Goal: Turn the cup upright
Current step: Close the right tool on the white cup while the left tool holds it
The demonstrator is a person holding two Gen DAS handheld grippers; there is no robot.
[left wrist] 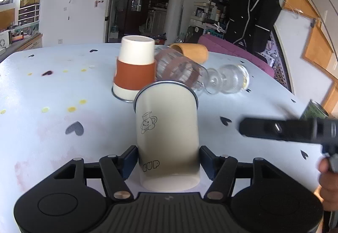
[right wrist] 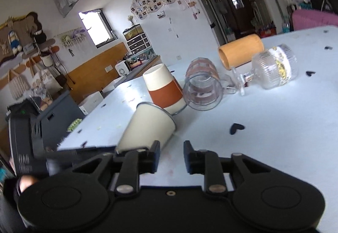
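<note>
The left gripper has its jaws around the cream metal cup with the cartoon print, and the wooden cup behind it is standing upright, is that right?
Not quite. The left gripper does have its jaws around the cream metal cup with the cartoon print, but the cylindrical wooden cup is lying on its side on the pale blue table, not upright. The right wrist view shows its open mouth facing sideways.

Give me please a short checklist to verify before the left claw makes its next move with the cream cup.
1. Left claw grips cream cup on both sides: ok.
2. Cream cup upright: not ok, it is tilted, rim toward the orange-banded cup.
3. Rim apart from orange-banded cup: cannot tell, they overlap in both views.
4. Right claw open and empty: ok.
</note>
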